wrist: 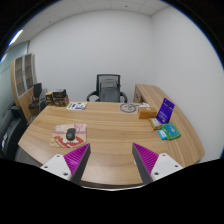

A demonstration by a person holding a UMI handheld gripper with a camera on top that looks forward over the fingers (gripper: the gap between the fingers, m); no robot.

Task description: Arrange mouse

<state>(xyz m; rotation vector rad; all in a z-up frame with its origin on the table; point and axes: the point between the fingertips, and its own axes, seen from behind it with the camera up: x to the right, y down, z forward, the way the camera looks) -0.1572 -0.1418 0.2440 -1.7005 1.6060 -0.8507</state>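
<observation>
A small dark mouse (pixel 71 133) lies on a brownish pad (pixel 62 140) on the left part of the wooden desk (pixel 110 128). My gripper (pixel 111 150) is above the desk's near edge, to the right of the mouse and well apart from it. Its fingers (pixel 78 160) with magenta pads are spread wide and open. Nothing is between them, only bare desk top.
A black office chair (pixel 107 88) stands behind the desk. A purple box (pixel 165 109), a teal item (pixel 169 131) and an orange item (pixel 148 111) sit at the right. A coiled cable (pixel 128 106), papers (pixel 78 104) and boxes (pixel 57 98) lie at the back.
</observation>
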